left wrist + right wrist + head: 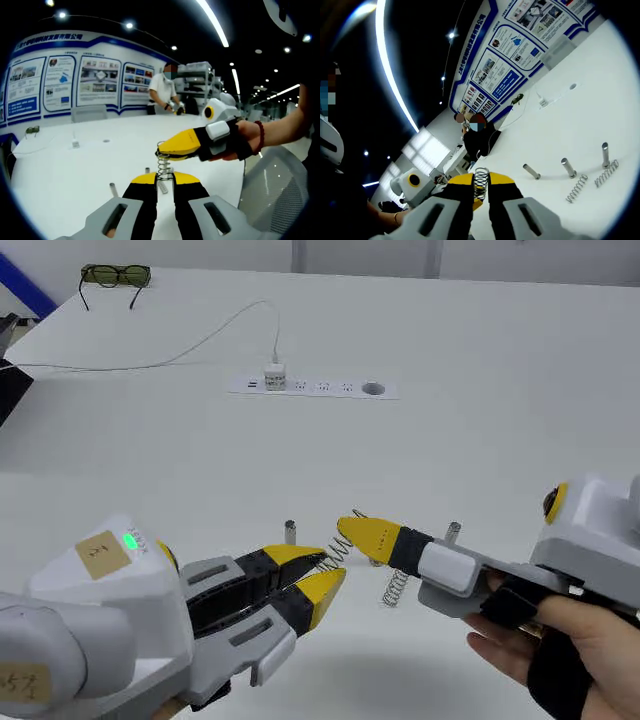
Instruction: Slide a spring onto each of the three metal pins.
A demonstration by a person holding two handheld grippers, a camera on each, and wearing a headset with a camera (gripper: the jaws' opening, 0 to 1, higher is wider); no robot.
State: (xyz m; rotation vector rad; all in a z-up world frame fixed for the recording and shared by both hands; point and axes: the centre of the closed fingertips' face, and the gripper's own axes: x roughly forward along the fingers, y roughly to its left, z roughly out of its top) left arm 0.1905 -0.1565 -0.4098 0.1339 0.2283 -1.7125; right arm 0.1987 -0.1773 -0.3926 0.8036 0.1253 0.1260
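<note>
L tongs (163,176) & R tongs (481,176) were both nearly closed, each pinching an end of one spring (336,552) held in air above the worktop (450,440). 3 pins (567,167) stood upright w/ 2 more springs (576,188) lying just beside them.

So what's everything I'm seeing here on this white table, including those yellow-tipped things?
White table: one, white, under everything.
Upright metal pins: three, silver, in a row on it.
Loose coiled wire springs: two, silver, lying beside the pins.
Held coiled wire spring: one, silver, between both grippers' tips.
Flat power strip: one, white, mid-table, holding a plug.
Sunglasses: one pair, dark, far left corner.
Standing person: one, white shirt, at a far bench.
Left gripper: one, yellow-tipped black jaws, shut on the spring.
Right gripper: one, same colours, shut on its other end.
</note>
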